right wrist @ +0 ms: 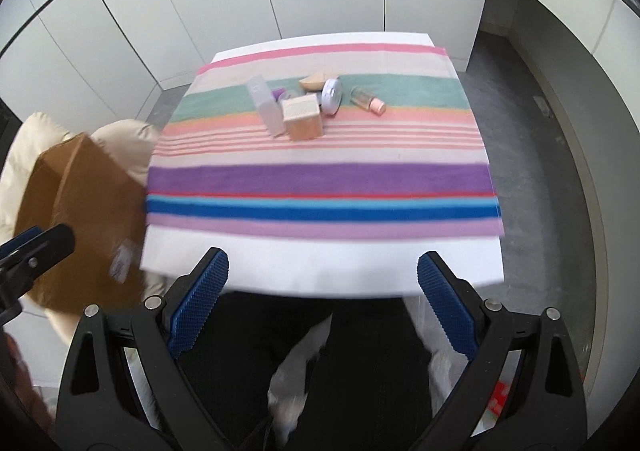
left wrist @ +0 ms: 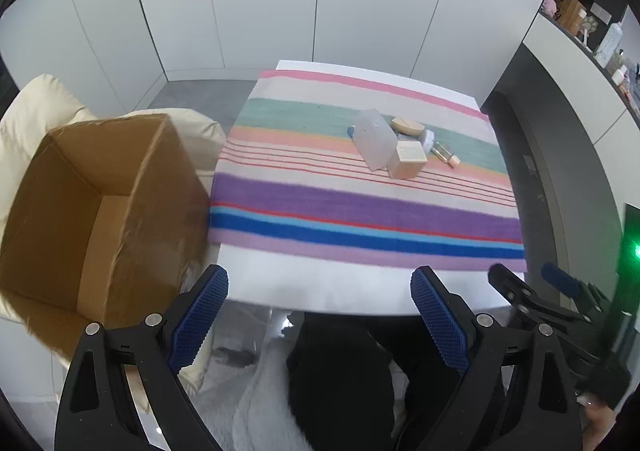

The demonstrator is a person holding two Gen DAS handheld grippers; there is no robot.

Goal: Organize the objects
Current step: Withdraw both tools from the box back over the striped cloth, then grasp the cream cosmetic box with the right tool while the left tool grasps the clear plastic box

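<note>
glass bottle lying flat, cap nearward-right

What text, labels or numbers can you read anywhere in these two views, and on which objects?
None can be read.
Cardboard box: a small white sticker on its side, too blurred to read.
Small tan box: the pale top may carry print, too small to tell.
Round white jar: purple marks on the lid, not legible.
Shelf items: any labels too small.

White table under a striped cloth, small toiletries clustered on the cloth.
</note>
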